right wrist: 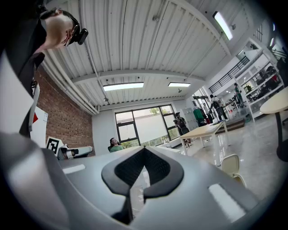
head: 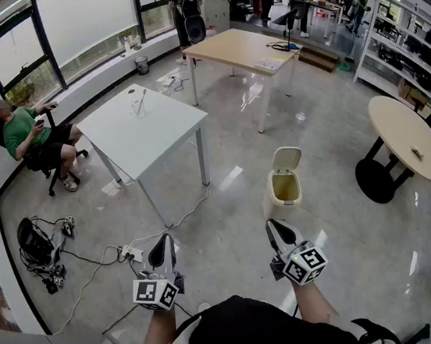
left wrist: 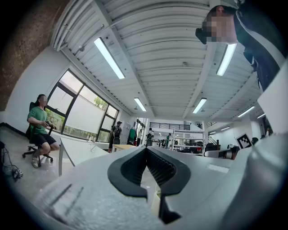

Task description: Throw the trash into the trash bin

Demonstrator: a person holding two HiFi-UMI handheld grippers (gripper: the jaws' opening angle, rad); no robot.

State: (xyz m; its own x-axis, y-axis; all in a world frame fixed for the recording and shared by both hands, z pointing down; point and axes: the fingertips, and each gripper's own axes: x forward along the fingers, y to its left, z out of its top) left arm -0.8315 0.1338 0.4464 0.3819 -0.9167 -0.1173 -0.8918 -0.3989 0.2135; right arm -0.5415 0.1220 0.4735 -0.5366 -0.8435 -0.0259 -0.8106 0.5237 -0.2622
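Head view, left to right: seated person [head: 25,131] at 10 o'clock, cable pile [head: 41,253] at 9. 3 tables: white table [head: 147,129] at 11, wooden table [head: 239,48] at 12, round table [head: 404,138] at 2. 2 grippers: left gripper [head: 162,241] and right gripper [head: 274,224], both pinched closed, nothing in either. 1 trash bin [head: 284,186], lid up, at 12 near the right gripper, bare floor all round it. Right gripper view catches only the bin's lid, at 4. Head view alone shows its open mouth.
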